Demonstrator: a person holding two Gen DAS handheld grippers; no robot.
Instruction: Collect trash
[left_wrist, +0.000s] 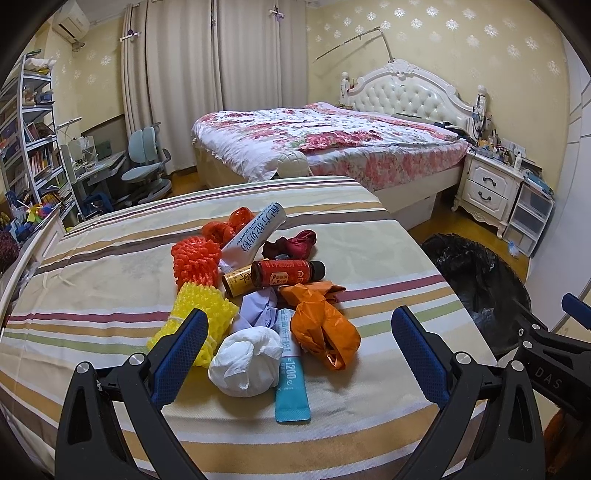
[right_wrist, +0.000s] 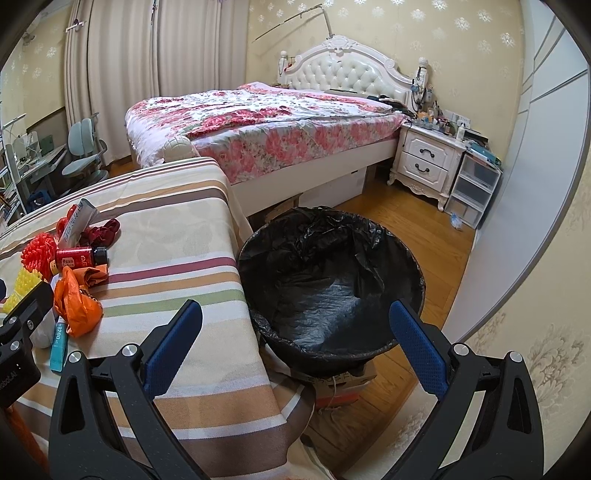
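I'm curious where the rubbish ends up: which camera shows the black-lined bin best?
The right wrist view: the bin sits centred, its whole rim and empty liner visible. The left wrist view catches only part of it at the table's right edge.

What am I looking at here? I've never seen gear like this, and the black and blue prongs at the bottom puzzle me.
A person holds a two-finger tool in each hand, each with a camera looking along its fingers. The left hand-held gripper is open over trash on the striped cloth: a white wad, an orange bag, a red bottle, foam nets and tubes. The right hand-held gripper is open before the black-lined bin. Neither holds anything.
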